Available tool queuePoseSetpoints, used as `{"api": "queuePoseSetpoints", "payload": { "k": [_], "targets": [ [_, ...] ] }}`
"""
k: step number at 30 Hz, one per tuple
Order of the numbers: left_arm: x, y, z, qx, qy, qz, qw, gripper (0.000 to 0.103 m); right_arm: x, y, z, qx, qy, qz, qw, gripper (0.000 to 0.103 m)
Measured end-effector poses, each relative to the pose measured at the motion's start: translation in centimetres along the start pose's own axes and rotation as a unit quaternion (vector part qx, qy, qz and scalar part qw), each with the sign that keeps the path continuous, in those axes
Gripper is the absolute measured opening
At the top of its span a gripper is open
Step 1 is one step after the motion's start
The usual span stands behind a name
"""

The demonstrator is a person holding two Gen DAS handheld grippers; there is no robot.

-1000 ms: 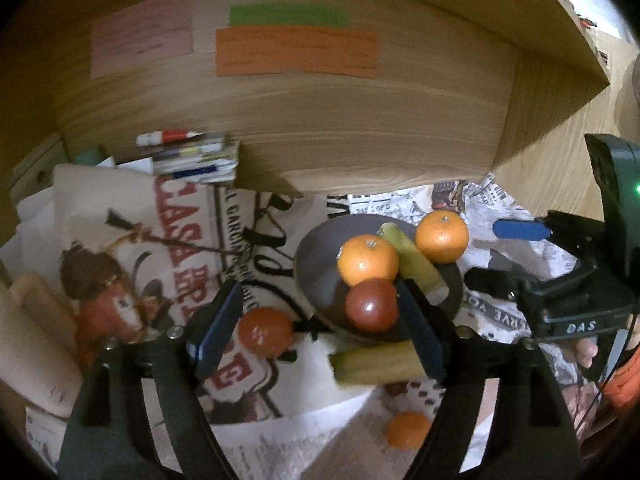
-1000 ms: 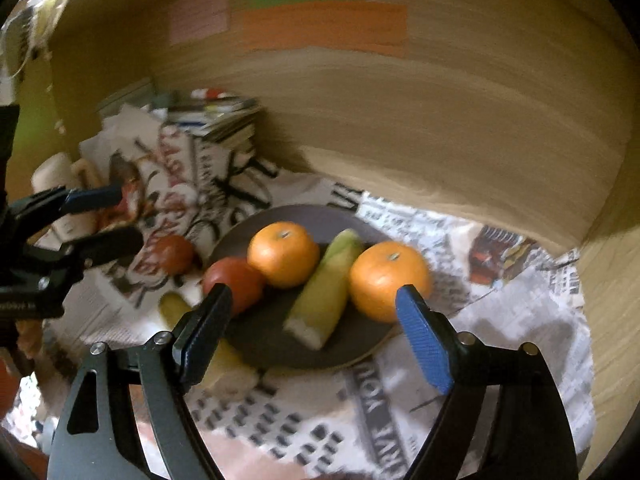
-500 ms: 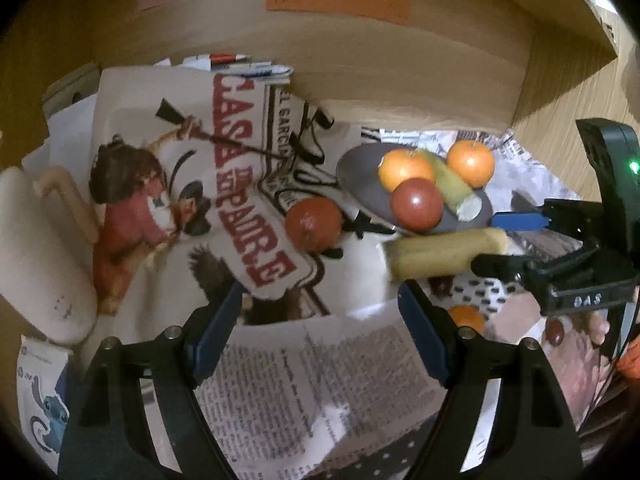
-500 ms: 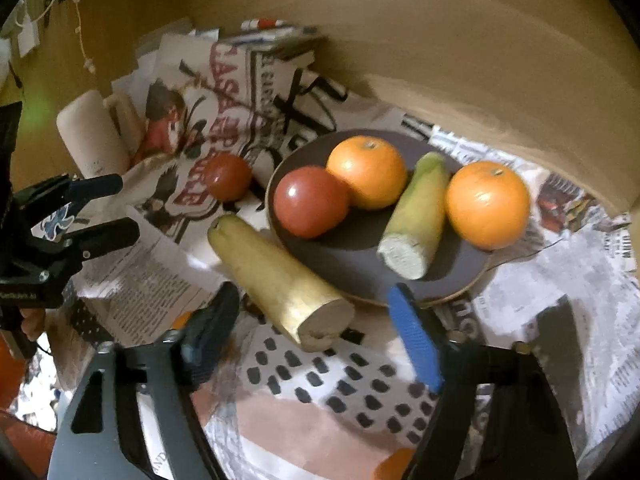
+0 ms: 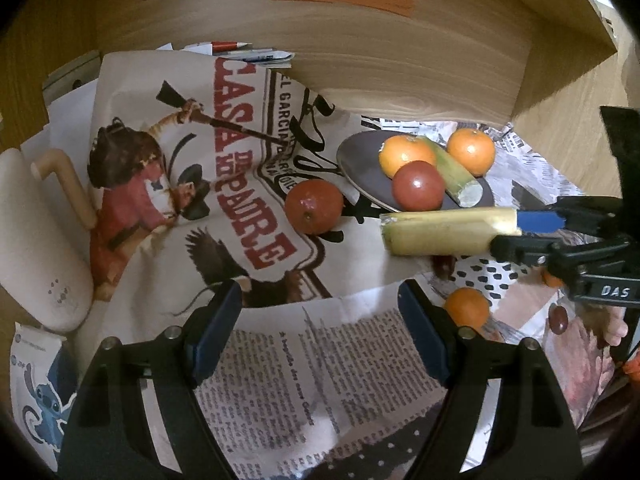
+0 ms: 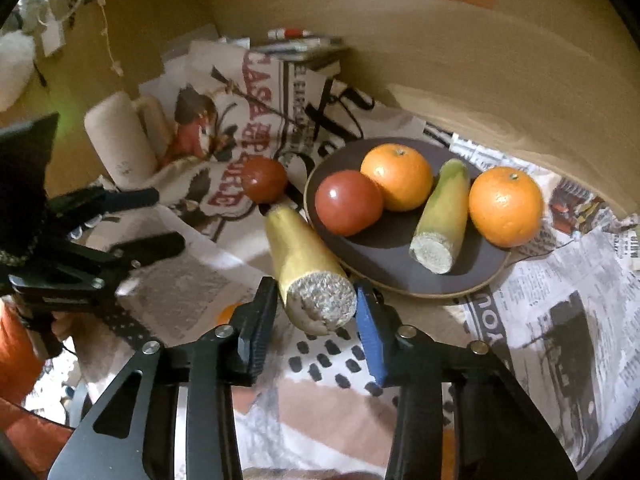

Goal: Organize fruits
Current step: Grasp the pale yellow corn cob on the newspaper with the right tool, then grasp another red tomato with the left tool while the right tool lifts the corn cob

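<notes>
A dark plate [image 6: 380, 240] [image 5: 356, 160] holds two oranges [image 6: 396, 176] [image 6: 506, 206], a red tomato [image 6: 348, 202] and a green-yellow cut banana piece [image 6: 444, 216]. Left of the plate, a yellow cut banana piece [image 6: 300, 248] [image 5: 444, 230] lies on the newspaper. My right gripper [image 6: 314, 288] [image 5: 508, 232] is closing on its cut end, with both pads against it. A second tomato [image 5: 314, 206] [image 6: 264, 178] lies loose beyond it. My left gripper [image 5: 318, 296] hangs open over printed newspaper, with nothing between its fingers.
A small orange [image 5: 466, 308] lies on the paper near the left gripper's right finger. A cream bottle with a spout [image 5: 36, 240] lies at the left. A wooden wall [image 5: 360, 60] closes the back, with pens and papers [image 5: 240, 46] stacked at its foot.
My right gripper came down to the yellow banana piece and its jaws narrowed around the cut end. My left gripper drew back from the plate to the newspaper, still open.
</notes>
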State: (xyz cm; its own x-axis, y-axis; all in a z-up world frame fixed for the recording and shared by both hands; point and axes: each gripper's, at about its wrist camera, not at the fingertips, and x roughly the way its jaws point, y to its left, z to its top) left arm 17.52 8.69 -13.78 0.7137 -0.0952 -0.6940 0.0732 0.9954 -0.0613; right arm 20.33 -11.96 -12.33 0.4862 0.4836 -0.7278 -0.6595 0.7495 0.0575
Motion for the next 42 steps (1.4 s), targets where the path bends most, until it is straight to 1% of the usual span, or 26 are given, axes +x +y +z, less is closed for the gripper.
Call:
{"api": "queuePoseSetpoints", "payload": {
  "k": [4, 7, 10, 15, 18, 20, 22, 24, 27, 30, 32, 33, 35, 39, 42],
  "targets": [
    [-0.6, -0.7, -0.4, 0.007, -0.001, -0.004, 1.0000, 0.081, -2.1, -0.2, -1.2, 0.005, -0.022, -0.013, 1.000, 0.034],
    [-0.8, -1.1, -0.5, 0.015, -0.001, -0.005, 0.9999, 0.081, -3.0, -0.5, -2.8, 0.009, -0.016, -0.021, 1.000, 0.034],
    [-0.9, -1.5, -0.8, 0.020, 0.001, -0.005, 0.9998, 0.081, -3.0, 0.0, -4.7, 0.000, 0.009, -0.040, 0.999, 0.034],
    [-0.8, -1.5, -1.0, 0.021, 0.003, -0.003, 0.9998, 0.081, -2.1, 0.2, -6.1, -0.008, 0.052, -0.038, 0.998, 0.034],
    [-0.5, -1.3, -0.9, 0.017, 0.005, 0.001, 0.9998, 0.081, -1.5, 0.0, -5.9, -0.007, 0.055, -0.033, 0.998, 0.034],
    [-0.2, -1.1, -0.7, 0.017, 0.007, 0.002, 0.9998, 0.081, -1.1, -0.1, -5.4, -0.004, 0.054, -0.028, 0.998, 0.036],
    [0.1, -0.7, -0.2, 0.017, 0.007, 0.007, 0.9998, 0.081, -0.7, -0.2, -4.9, -0.003, 0.051, -0.020, 0.999, 0.044],
    [0.4, -0.3, 0.2, 0.016, 0.007, 0.010, 0.9998, 0.081, -0.3, 0.0, -4.5, -0.006, 0.047, -0.022, 0.999, 0.047],
    [1.3, 0.5, 1.3, 0.008, 0.011, 0.009, 0.9999, 0.081, 0.6, 0.0, -3.9, -0.006, 0.047, -0.023, 0.999, 0.047],
    [2.8, 1.0, 2.6, 0.003, 0.018, 0.007, 0.9998, 0.081, 1.6, -0.6, -3.7, 0.003, 0.047, -0.037, 0.998, 0.047],
    [3.8, 1.1, 3.3, 0.000, 0.025, 0.002, 0.9997, 0.081, 2.1, -1.2, -3.7, 0.013, 0.046, -0.041, 0.998, 0.043],
    [4.5, 1.2, 3.7, 0.000, 0.031, 0.001, 0.9995, 0.081, 2.3, -1.7, -3.7, 0.021, 0.046, -0.042, 0.998, 0.036],
    [5.6, 1.0, 4.2, 0.003, 0.039, 0.000, 0.9993, 0.081, 2.3, -2.3, -3.8, 0.035, 0.044, -0.024, 0.998, 0.035],
    [7.7, 0.7, 4.9, 0.014, 0.052, 0.004, 0.9986, 0.081, 2.0, -2.2, -4.0, 0.038, 0.036, -0.023, 0.998, 0.034],
    [8.6, 0.7, 5.3, 0.017, 0.054, 0.005, 0.9984, 0.081, 1.2, -2.2, -3.9, 0.048, 0.022, -0.006, 0.999, 0.033]
  ]
}}
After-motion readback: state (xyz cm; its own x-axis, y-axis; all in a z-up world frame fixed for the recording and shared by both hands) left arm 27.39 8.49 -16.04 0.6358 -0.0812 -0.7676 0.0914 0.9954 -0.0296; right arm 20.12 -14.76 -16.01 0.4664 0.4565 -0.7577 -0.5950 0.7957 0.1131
